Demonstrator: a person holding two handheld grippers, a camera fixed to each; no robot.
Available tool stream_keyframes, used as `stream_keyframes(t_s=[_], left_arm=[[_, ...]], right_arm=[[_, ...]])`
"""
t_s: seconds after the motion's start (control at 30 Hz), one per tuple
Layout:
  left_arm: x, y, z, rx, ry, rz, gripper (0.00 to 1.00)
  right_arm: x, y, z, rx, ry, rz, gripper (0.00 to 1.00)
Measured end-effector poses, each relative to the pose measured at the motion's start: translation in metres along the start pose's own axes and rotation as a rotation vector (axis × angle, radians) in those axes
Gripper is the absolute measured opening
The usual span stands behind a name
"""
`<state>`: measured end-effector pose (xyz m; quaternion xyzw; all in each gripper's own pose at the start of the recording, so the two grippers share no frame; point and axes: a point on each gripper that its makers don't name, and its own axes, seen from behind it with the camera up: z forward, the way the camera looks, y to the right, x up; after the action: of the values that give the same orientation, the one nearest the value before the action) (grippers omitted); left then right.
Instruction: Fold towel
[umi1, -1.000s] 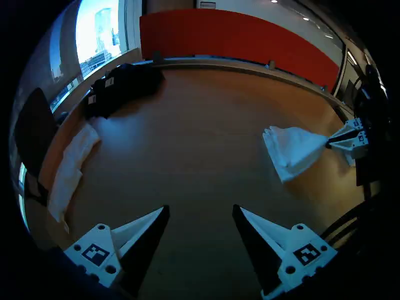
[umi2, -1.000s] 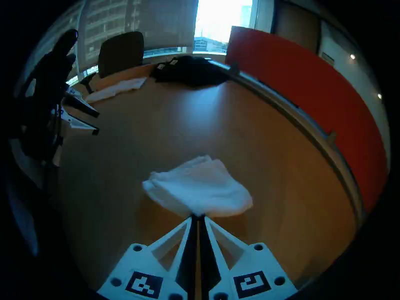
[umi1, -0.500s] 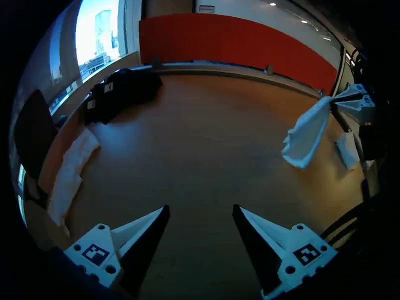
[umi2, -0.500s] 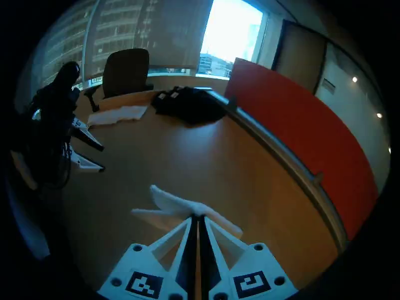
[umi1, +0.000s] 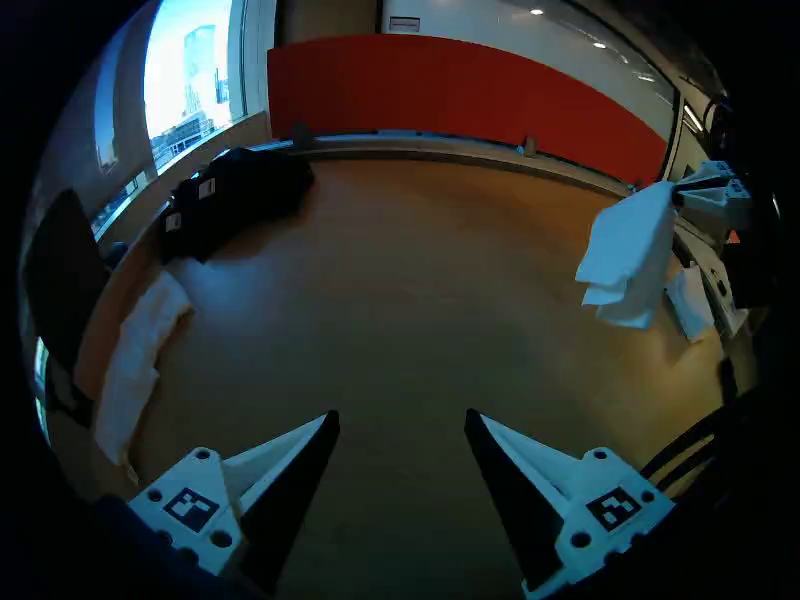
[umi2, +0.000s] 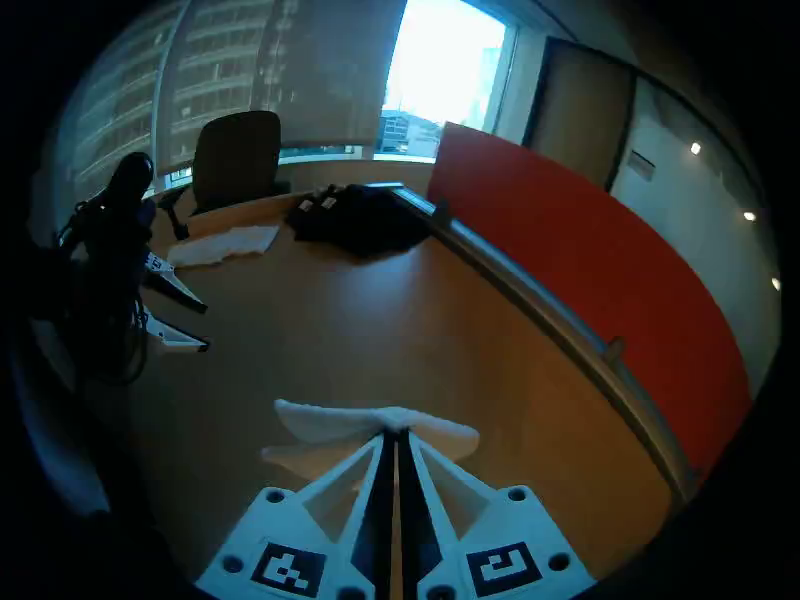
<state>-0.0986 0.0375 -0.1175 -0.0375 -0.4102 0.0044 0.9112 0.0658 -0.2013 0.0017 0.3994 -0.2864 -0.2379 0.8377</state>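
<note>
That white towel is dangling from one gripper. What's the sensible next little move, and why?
Probably bring the open left gripper across to pinch a lower corner of the towel. The right gripper is shut on its top edge, so it hangs bunched above the table and likely needs a second hold to spread.

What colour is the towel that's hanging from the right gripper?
Plain white. The towel hangs from the right gripper, clearest in the left gripper view.
</note>
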Motion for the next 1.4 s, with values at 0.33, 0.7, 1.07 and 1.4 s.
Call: stream_keyframes(t_s=[0.33,0.7,1.07,1.4], left_arm=[[0.005,0.010,0.005,-0.019,-0.001,0.024,0.93],[0.010,0.020,0.011,-0.031,-0.009,0.051,0.93],[0.014,0.032,0.016,-0.038,-0.018,0.075,0.93],[0.017,0.040,0.019,-0.040,-0.022,0.088,0.93]], right_arm=[[-0.019,0.034,-0.034,-0.045,-0.003,0.075,0.08],[-0.070,0.091,-0.079,-0.142,-0.065,0.119,0.07],[-0.119,0.153,-0.120,-0.228,-0.130,0.165,0.07],[-0.147,0.210,-0.151,-0.303,-0.167,0.198,0.07]])
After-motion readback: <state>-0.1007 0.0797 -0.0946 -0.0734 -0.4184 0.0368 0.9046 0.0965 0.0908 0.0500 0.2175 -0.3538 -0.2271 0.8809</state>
